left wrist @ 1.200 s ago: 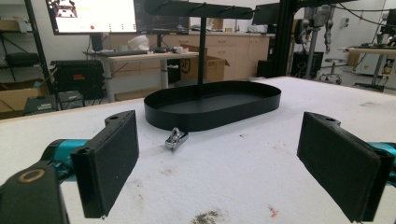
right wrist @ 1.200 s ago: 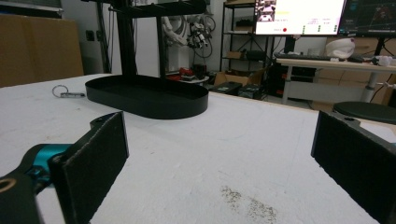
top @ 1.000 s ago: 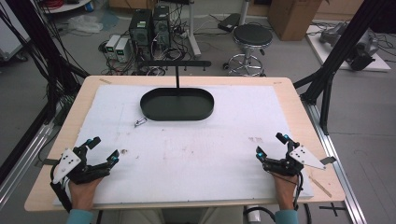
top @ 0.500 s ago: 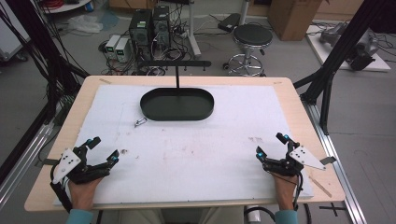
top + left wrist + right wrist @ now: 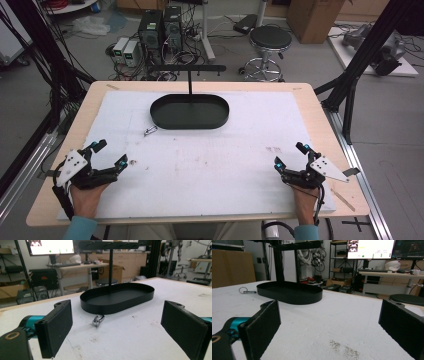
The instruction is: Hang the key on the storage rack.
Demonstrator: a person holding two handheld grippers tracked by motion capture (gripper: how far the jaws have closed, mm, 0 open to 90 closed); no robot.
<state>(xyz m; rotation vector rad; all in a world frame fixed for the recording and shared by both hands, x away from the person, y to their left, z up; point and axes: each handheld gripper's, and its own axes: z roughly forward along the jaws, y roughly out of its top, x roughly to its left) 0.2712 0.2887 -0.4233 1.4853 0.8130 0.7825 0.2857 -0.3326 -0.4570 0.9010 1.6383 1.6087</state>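
In the high view, the left claw (image 5: pixel 109 154) rests at the lower left of the white surface (image 5: pixel 210 165), its jaws spread wide and holding nothing. The right claw (image 5: pixel 291 156) sits at the lower right, likewise spread and empty. A small metal key ring clip (image 5: pixel 150 131) lies left of centre, just beside the black oval tray (image 5: pixel 190 120) with its upright stand (image 5: pixel 189 82), well apart from both claws.

Robotics lab, recording station.
Desktop computers (image 5: pixel 161 27) and loose cabling on the floor beyond the worktop's (image 5: pixel 320 125) far edge; monitors (image 5: pixel 372 248), shelving, black rig struts (image 5: pixel 372 47), a stool (image 5: pixel 270 39).
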